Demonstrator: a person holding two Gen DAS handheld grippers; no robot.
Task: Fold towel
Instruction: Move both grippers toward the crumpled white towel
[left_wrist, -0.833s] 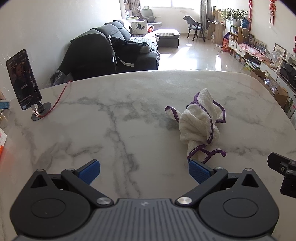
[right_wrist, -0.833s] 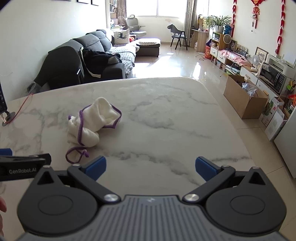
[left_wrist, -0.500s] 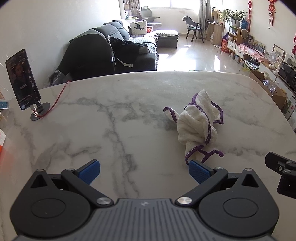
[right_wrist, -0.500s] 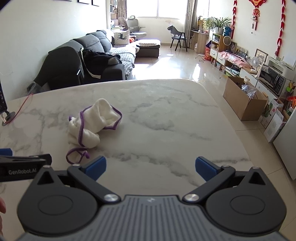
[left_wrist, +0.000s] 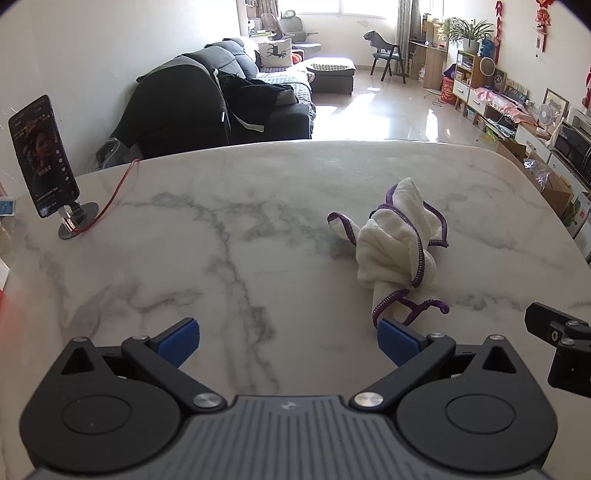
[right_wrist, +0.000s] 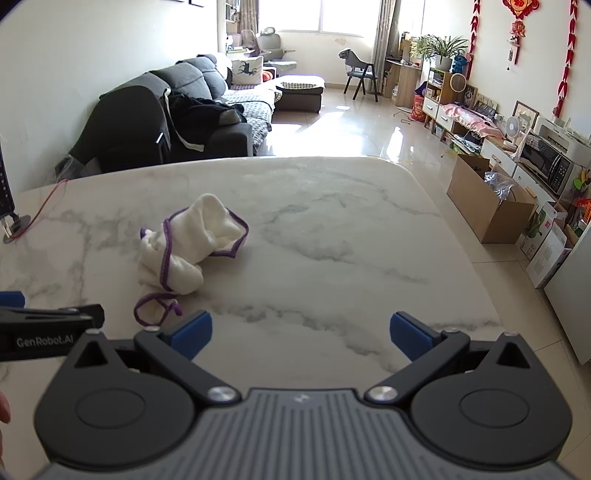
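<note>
On table (left_wrist: 155, 280), mid-right: towel (left_wrist: 397, 247) in a crumpled wad, purple hem loop trailing toward left gripper (left_wrist: 288, 341). Both jaws spread, empty; right gripper (right_wrist: 300, 334) off to towel's right. Risk: pinching wad or several layers, not one corner, so it drags instead of opening. Corners buried; can't tell which hem is which.

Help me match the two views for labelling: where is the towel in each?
Left wrist: towel right of centre, beyond the right blue pad.
Right wrist: towel left of centre, beyond the left blue pad.
Shared landmark: the dark sofa behind the table.
</note>
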